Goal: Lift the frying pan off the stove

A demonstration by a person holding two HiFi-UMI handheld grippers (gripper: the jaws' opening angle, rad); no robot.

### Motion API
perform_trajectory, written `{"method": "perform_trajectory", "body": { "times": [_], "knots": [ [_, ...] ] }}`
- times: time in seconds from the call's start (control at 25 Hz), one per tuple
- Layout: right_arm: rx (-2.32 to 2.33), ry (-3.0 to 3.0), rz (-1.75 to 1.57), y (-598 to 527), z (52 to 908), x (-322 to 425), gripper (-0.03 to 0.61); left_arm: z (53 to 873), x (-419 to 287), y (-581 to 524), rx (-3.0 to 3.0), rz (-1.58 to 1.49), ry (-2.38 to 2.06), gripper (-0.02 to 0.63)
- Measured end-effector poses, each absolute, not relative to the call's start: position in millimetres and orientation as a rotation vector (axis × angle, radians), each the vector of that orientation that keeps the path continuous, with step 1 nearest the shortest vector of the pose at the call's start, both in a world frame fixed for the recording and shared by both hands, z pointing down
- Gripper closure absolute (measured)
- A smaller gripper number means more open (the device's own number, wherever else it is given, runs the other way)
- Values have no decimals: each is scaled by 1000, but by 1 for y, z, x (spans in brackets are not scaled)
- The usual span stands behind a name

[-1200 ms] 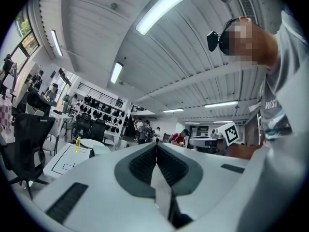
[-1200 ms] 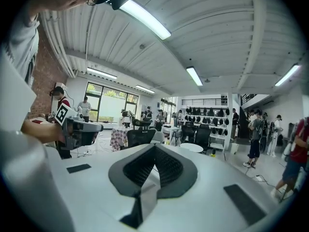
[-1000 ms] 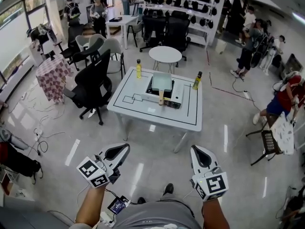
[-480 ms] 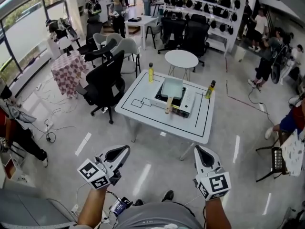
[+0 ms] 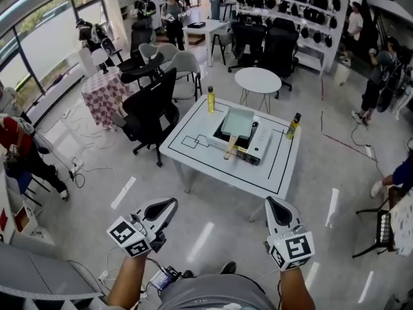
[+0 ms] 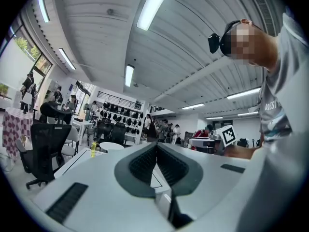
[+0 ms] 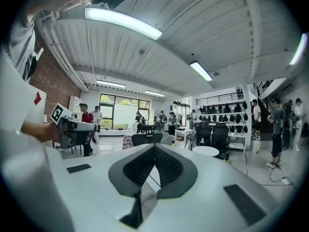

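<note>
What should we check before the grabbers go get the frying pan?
1. Frying pan on the stove, wooden handle pointing our way: ok.
2. Jaws open to grab: not ok; left gripper and right gripper are both shut, empty.
3. Near enough to reach: not ok; both hang well short of the table.
4. Handle clear: ok; yellow bottle and dark bottle stand apart from it.
5. Stove off: cannot tell.

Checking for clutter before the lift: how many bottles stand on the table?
2: a yellow bottle at the table's far left edge, a darker bottle at its right edge. None seems hidden.
</note>
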State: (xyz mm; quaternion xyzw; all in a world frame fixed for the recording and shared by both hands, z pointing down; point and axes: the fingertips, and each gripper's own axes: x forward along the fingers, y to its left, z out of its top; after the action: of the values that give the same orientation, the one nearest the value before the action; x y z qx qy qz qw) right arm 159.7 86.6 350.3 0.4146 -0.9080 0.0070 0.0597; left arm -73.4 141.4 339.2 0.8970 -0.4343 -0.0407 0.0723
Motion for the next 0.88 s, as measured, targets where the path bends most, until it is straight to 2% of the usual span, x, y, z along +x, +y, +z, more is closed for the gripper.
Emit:
{"method": "perform_trajectory", "body": {
  "times": [0.56, 0.88],
  "knots": [
    [1250, -2783, 48, 45, 356, 197, 566, 334, -34, 96, 2697, -85, -1317, 617],
    [1314, -2734, 76, 24, 367, 193, 566, 341, -38, 60, 2721, -90, -1231, 618]
  ]
}}
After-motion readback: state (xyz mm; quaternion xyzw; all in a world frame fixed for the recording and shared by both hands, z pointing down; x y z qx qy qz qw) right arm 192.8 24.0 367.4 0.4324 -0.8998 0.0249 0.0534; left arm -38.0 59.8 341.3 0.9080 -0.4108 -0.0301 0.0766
